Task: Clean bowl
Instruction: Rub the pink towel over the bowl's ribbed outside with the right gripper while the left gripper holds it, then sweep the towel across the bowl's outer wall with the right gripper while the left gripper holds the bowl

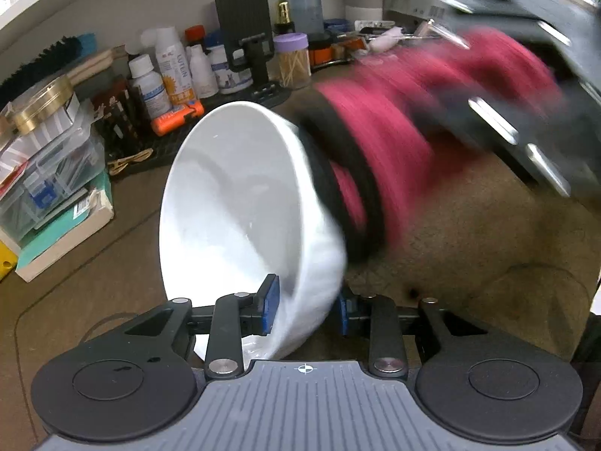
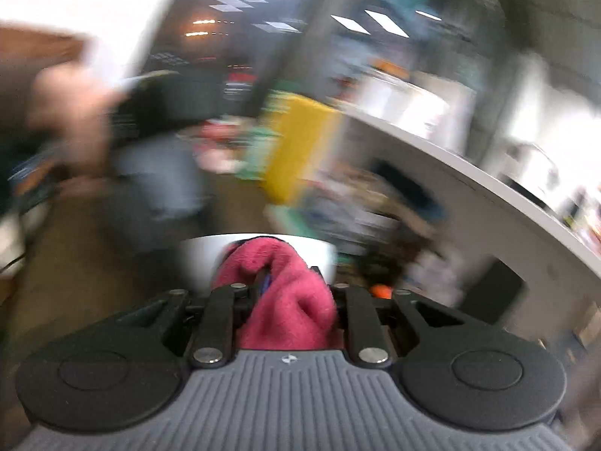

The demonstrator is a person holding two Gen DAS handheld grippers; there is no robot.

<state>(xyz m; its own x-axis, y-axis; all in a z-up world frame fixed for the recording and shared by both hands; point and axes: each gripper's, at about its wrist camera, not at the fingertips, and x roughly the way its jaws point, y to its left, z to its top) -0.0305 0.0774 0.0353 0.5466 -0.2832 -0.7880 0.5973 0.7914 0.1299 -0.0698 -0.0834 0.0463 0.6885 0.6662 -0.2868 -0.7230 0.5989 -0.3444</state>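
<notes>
Left tool (image 1: 306, 310) clamps the tilted bowl's (image 1: 240, 203) rim; right tool (image 2: 291, 293) grips a pink cloth (image 2: 291, 312)

A brown worktop (image 1: 469, 248) carries clutter along its far side: at ten o'clock a stack of clear plastic boxes (image 1: 49, 165) on a teal-edged book (image 1: 67, 240), at eleven o'clock white bottles (image 1: 176, 64), at twelve a purple-lidded jar (image 1: 292, 61).

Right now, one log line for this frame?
phase: wiping | left gripper: shut on white bowl rim, bowl tilted on edge | right gripper: shut on pink cloth, at bowl's outer wall | right view motion-blurred
</notes>
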